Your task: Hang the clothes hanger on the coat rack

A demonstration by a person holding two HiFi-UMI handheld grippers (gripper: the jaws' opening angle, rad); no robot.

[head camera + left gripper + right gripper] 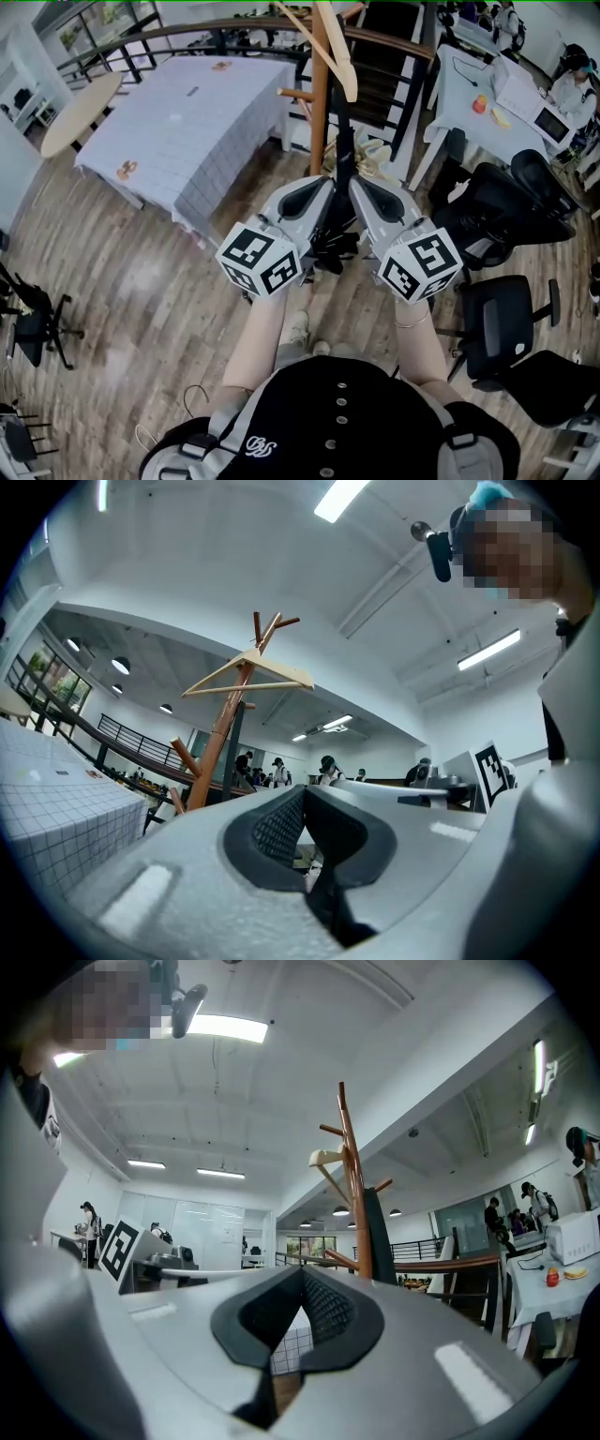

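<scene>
Hanging near the top of the coat rack [217, 752], the wooden clothes hanger [281, 667] showed whole only in the left gripper view. Left gripper [302, 794] and right gripper [302, 1274] jaws were closed, empty. Shirt lettering [261, 447] in the head view was unreadable.

Open-plan office or lab: black swivel chairs [502, 323] beside a white worktop [464, 80] carrying equipment, a cloth-covered table [197, 122], wood-plank floor [122, 291], metal railing [141, 42], ceiling strip lights [489, 649].

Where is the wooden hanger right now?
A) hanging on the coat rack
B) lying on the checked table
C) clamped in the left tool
A: the wooden hanger hangs near the top of the coat rack, while the left tool and right tool are shut with nothing between them.
</scene>
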